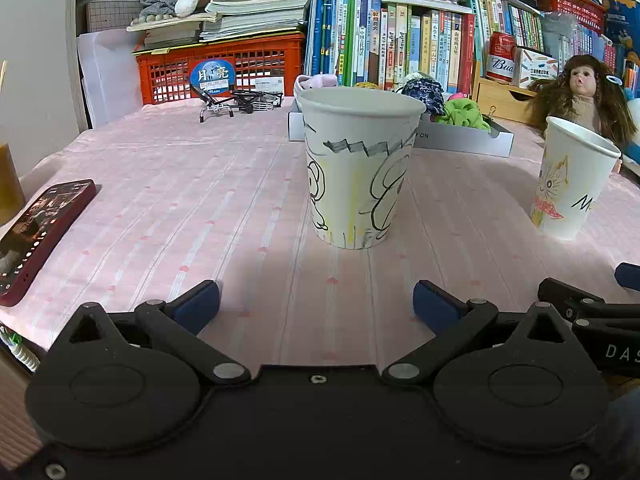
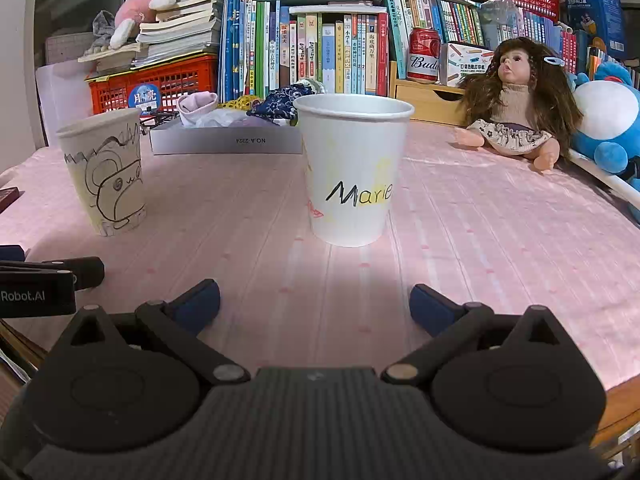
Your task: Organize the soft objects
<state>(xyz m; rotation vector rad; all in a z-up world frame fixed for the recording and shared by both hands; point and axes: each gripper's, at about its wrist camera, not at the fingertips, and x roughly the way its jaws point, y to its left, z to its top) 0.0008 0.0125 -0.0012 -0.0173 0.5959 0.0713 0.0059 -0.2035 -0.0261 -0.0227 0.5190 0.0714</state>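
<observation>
Straight ahead of my left gripper (image 1: 318,304) stands a white paper cup with black cartoon drawings (image 1: 360,168); the jaws are open and hold nothing, a short way in front of it. My right gripper (image 2: 316,304) is open too, facing a white cup marked "Marie" (image 2: 354,172). Behind both cups lies a flat grey box (image 2: 224,141) with soft items piled in it: a pink sock (image 2: 196,106), a dark blue floral cloth (image 2: 276,106), a yellow piece (image 2: 240,101) and a green cloth (image 1: 464,114). The insides of the cups are hidden.
A red phone (image 1: 36,236) lies at the table's left edge. A doll (image 2: 516,96) and a blue plush (image 2: 608,120) sit at the right. A red crate (image 1: 220,68), books and a beer can (image 2: 423,56) line the back. Pink tablecloth (image 2: 500,240) covers the table.
</observation>
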